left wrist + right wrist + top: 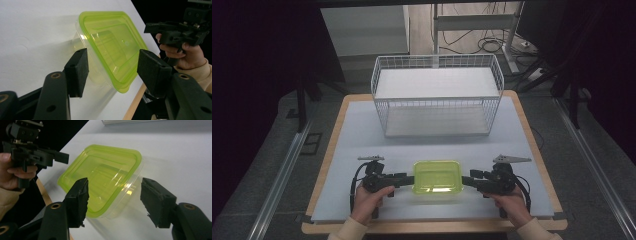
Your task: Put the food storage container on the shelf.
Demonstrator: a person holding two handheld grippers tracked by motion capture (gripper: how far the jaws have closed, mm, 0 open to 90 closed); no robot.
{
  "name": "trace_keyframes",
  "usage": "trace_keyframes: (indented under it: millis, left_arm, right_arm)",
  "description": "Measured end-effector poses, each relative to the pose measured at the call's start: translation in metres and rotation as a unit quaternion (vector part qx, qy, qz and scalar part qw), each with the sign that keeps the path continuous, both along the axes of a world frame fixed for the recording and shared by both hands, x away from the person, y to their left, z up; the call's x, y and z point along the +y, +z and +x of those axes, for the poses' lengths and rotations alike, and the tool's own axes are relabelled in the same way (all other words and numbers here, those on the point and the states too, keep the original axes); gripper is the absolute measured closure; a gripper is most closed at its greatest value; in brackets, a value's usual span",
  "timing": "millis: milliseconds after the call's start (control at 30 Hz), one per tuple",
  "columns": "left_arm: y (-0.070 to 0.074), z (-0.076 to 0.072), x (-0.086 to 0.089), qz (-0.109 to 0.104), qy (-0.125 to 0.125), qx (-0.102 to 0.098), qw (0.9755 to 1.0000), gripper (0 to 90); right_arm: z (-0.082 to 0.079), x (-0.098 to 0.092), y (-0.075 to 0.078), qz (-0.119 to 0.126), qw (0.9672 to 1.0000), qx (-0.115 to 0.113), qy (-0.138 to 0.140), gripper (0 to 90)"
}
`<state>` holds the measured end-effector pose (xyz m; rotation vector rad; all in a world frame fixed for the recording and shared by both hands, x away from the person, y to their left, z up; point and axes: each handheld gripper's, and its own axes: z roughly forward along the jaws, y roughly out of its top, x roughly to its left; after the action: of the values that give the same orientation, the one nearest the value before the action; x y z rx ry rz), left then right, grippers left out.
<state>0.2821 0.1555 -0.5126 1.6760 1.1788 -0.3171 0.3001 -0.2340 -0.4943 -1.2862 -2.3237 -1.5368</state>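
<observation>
At six o'clock on the table [362, 125], near the front edge: a green-lidded box [437, 176] (clear walls, apparently empty); flanked at nine by the left gripper [404, 179] and at three by the right gripper [468, 180], each spread wide around an end, pads apart from it, probably lined up for a two-sided lift; at twelve, a white wire basket [437, 95], holding nothing visible.

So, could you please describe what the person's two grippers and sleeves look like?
Both the left gripper and the right gripper are black, each with two blocky jaws, brass-coloured pivot pins and a pistol-style handle. A grey three-cornered plate sits atop each, and black cables trail back from them. The person wears cream-beige sleeves.
</observation>
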Motion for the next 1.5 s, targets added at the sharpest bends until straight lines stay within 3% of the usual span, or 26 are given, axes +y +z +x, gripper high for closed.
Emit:
trace_keyframes:
  millis: [67,100,200,600,733,800,833,1000,1133,1367,1500]
  left_arm:
    - [-0.001,0.001,-0.001,0.0,-0.002,0.004,1.0,43.0]
    - [-0.003,0.002,0.0,-0.005,0.001,0.009,0.9999,44.2]
    - [-0.005,0.005,0.001,-0.013,0.005,0.017,0.9998,44.8]
    - [-0.017,0.014,-0.01,-0.002,0.006,0.042,0.9991,53.8]
    - [-0.02,0.015,-0.012,-0.008,0.0,0.048,0.9988,59.7]
    - [-0.022,0.016,-0.013,-0.01,-0.002,0.052,0.9986,62.2]
    - [-0.022,0.016,-0.013,-0.012,0.0,0.053,0.9985,67.7]
    - [-0.022,0.016,-0.014,-0.01,-0.001,0.055,0.9984,72.9]
    - [-0.022,0.015,-0.013,-0.019,0.0,0.055,0.9983,75.6]
    - [-0.012,0.007,-0.016,-0.005,0.006,0.023,0.9997,81.6]
    - [-0.01,0.006,-0.016,-0.008,0.003,0.018,0.9998,81.7]
  right_arm:
    - [0.002,0.001,-0.001,0.003,1.0,0.008,-0.002,41.0]
    - [0.006,0.003,-0.003,0.004,0.9997,0.022,-0.003,41.8]
    - [0.008,0.005,-0.005,0.001,0.9996,0.028,-0.007,43.1]
    - [0.02,0.012,-0.018,0.009,0.997,0.076,-0.004,50.9]
    - [0.024,0.011,-0.021,0.028,0.9947,0.099,0.005,58.1]
    - [0.024,0.011,-0.022,0.029,0.9946,0.099,0.008,59.7]
    - [0.025,0.012,-0.023,0.029,0.9939,0.106,0.009,62.6]
    - [0.025,0.014,-0.025,0.019,0.9941,0.106,0.011,68.9]
    - [0.025,0.012,-0.023,0.029,0.9934,0.11,0.008,72.6]
    - [0.021,0.008,-0.015,0.042,0.9942,0.098,-0.005,81.2]
    - [0.02,0.007,-0.013,0.045,0.9943,0.097,-0.003,81.3]
